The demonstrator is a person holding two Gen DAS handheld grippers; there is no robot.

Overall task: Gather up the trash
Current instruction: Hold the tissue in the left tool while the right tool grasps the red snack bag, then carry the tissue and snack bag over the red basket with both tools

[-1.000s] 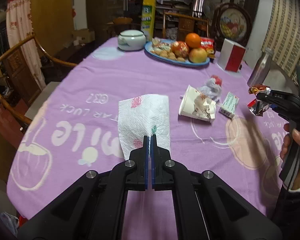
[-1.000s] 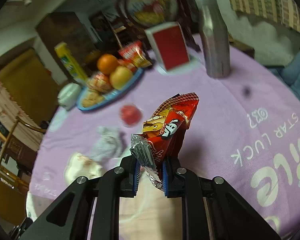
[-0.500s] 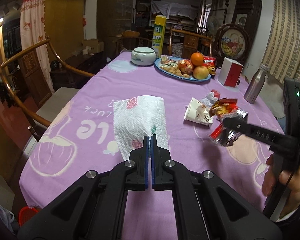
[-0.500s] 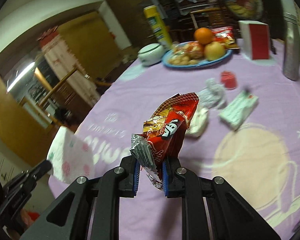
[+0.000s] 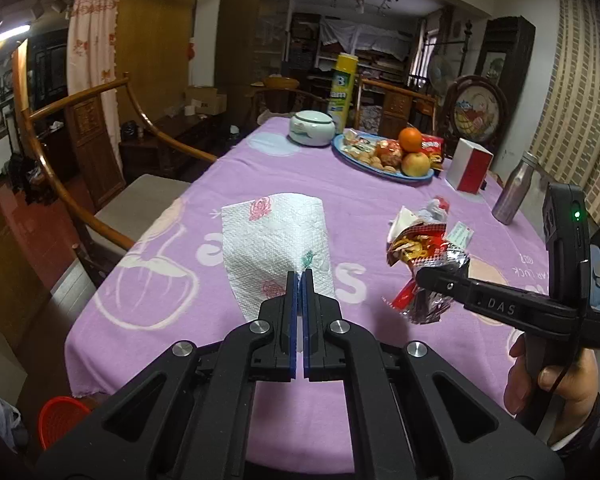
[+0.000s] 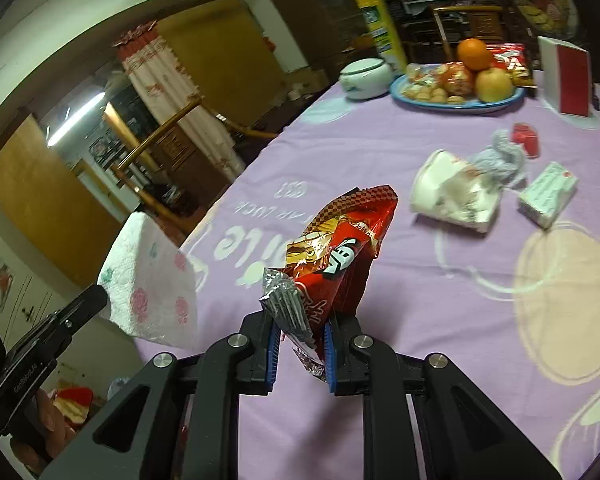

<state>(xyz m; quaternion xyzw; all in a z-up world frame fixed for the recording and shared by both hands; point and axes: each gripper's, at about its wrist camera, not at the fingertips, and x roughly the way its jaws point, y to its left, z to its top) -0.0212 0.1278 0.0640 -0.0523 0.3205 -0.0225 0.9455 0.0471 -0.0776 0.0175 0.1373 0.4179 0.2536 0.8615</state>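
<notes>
Between the left gripper [image 5: 299, 280] jaws, pinched tight at one corner, is a white paper towel [image 5: 276, 240] with pink rose prints; the sheet stands up ahead of the jaws, lifted over the near end of the table [image 5: 172, 320]. Right gripper [image 6: 300, 334] jaws clamped on the crumpled lower end of a red snack wrapper [image 6: 340, 248], silver inner foil showing at the pinch, wrapper sticking up and forward, held in the air off the purple cloth. In the left wrist view that wrapper sits just right of the left jaws, the right hand [image 5: 552, 380] on the handle at the lower right.

Ahead and right of the right jaws, lying on the table: a crushed white paper cup [image 6: 456, 196] on its side, a grey crumpled wad [image 6: 500, 160] touching its far side, a small red cap [image 6: 526, 140] just beyond the wad, a small white-green box [image 6: 548, 194] right of the cup.

Farther off: blue fruit plate [image 6: 460, 106] with orange and apple, white lidded bowl [image 6: 366, 78] left of it, yellow can [image 6: 380, 28] behind, red-white box [image 6: 566, 76] right of the plate. Steel bottle [image 5: 514, 188] far right of the left jaws. Wooden chair [image 5: 100, 184] on the left side of the table; red basket [image 5: 62, 420] on the floor below the near left corner.
</notes>
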